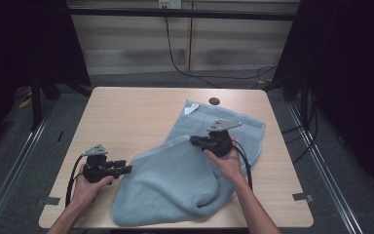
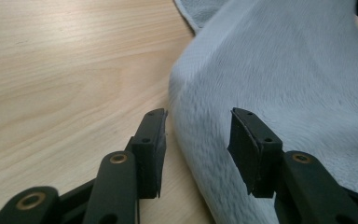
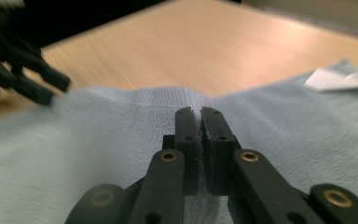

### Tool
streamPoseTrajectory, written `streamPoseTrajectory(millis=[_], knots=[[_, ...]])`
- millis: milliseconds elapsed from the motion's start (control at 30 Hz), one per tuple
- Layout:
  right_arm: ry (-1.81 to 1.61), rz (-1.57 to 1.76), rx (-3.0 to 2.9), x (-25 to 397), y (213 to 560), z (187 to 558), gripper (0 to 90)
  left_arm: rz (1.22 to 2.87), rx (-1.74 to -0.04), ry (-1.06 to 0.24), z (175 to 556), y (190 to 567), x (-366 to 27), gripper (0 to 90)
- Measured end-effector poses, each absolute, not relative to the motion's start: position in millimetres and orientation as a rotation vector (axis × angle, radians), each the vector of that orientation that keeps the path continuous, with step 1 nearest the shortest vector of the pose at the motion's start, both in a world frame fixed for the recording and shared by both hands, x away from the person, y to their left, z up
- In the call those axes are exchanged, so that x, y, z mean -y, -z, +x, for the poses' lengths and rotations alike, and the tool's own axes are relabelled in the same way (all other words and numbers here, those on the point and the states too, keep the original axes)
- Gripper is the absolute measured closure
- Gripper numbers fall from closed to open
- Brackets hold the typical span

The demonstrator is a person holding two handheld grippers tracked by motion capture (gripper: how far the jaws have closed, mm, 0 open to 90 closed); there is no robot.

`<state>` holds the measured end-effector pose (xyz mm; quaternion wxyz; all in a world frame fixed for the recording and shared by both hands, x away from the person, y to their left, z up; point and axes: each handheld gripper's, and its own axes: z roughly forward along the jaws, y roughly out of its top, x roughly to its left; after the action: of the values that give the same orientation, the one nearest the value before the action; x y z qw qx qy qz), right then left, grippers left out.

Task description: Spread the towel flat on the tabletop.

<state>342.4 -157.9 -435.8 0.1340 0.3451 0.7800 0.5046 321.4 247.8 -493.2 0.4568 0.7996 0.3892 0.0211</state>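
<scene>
Right hand-held gripper (image 3: 200, 122) pinches blue towel (image 3: 98, 154) — white label (image 3: 338, 79) unreadable.

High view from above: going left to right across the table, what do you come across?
Left gripper, jaws open at the towel's edge → light blue towel, partly folded over → right gripper, pinching the towel → bare strip of table at the right edge.

white tag (image 3: 336, 80) on towel (image 1: 175, 180) — blurred, no readable text
</scene>
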Motion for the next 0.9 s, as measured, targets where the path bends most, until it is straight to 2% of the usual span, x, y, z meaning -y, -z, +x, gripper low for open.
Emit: streamPoseTrajectory(millis=[200,400,567,700,767,900], knots=[[-1.472,0.993,-2.163,191.6,401.7,318.2,86.9,1.967,-0.943,-0.043,320.6,490.6,-239.0,53.7],[-1.416,1.083,-2.130,229.8,401.1,299.3,87.1,2.009,-0.848,0.013,312.2,488.9,-219.7,55.1],[-1.232,1.249,-2.193,260.7,437.2,281.5,87.2,2.071,-0.757,0.048,302.9,490.7,-200.5,59.9],[-1.147,1.319,-2.240,271.3,461.2,272.0,87.2,2.100,-0.693,0.091,296.6,491.6,-191.2,62.5],[-1.116,1.355,-2.251,273.9,472.3,270.7,87.2,2.120,-0.640,0.161,289.5,491.7,-185.0,63.6],[-1.108,1.394,-2.271,274.9,491.6,272.0,87.2,2.095,-0.613,0.163,287.9,486.2,-182.3,63.0]])
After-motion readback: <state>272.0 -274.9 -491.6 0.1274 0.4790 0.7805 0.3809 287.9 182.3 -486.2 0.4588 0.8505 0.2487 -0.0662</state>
